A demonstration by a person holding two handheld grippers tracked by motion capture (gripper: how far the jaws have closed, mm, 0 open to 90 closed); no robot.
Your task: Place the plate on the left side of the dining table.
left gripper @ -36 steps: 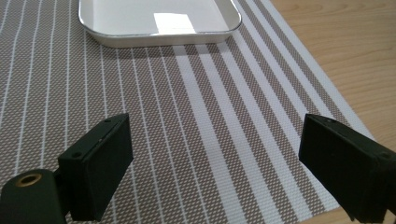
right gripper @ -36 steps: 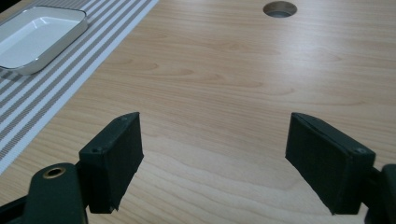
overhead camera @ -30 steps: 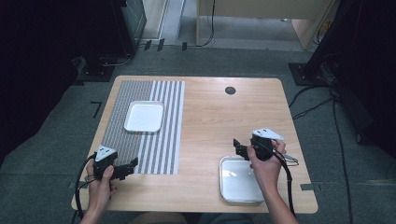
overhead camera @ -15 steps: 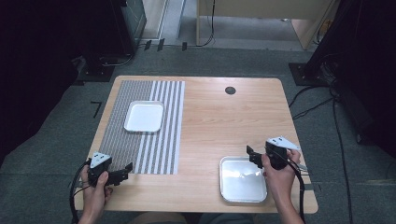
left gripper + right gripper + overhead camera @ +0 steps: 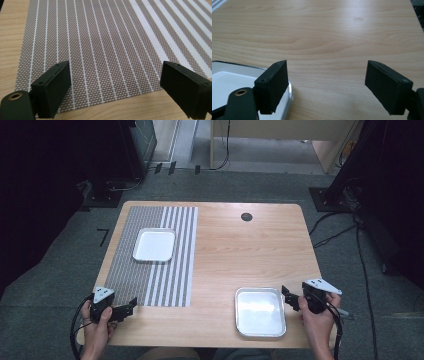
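Two open claws at the near edge of a light wooden bench.

The left claw, jaws wide and empty, faces the brown-and-white striped woven mat. The right claw, equally spread, holds nothing; a shiny rectangular metal tray, partly cut off, sits just left.

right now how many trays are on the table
2. A white tray sits on the striped placemat at far left; a metal tray sits on bare wood at near right. None looks hidden.
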